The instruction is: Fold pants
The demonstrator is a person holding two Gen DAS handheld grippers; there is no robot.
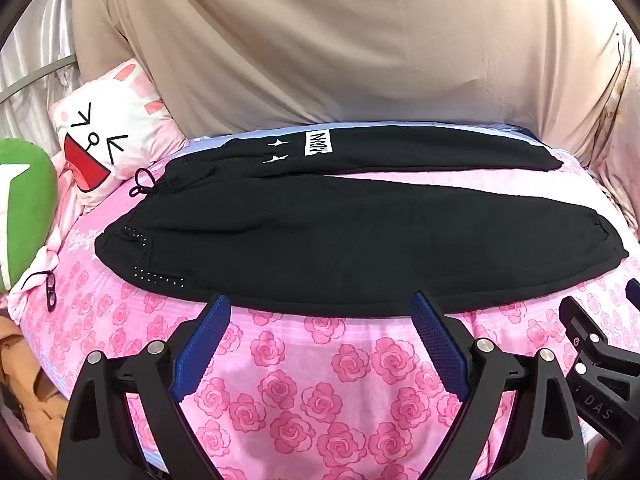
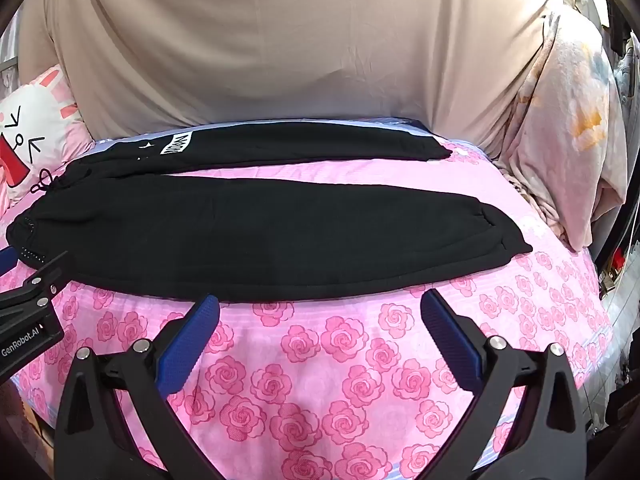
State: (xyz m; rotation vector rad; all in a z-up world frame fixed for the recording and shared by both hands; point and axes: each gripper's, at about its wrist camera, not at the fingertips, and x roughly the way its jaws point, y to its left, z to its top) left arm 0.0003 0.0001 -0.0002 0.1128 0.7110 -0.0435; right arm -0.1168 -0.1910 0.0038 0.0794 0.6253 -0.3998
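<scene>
Pants (image 1: 320, 240) flat just ahead of left gripper (image 1: 320, 316) and right gripper (image 2: 320, 312); both wide open, empty; risk: single-layer pinch bunches fold.

Black fabric pants (image 2: 256, 224) spread flat across bed with pink rose-print sheet (image 2: 340, 360), legs parted, waistband toward left edge, cuffs toward right. White printed patch (image 2: 177, 144) on far leg. Right hand-held gripper (image 2: 320, 312) with blue-padded black fingers (image 2: 188, 340) spread wide, empty, tips just beside near pant hem. Left hand-held gripper (image 2: 28, 304) at left edge. Beige cloth drape (image 2: 300, 60) behind far edge; white cartoon-face pillow (image 2: 32, 136) at far left corner.
</scene>
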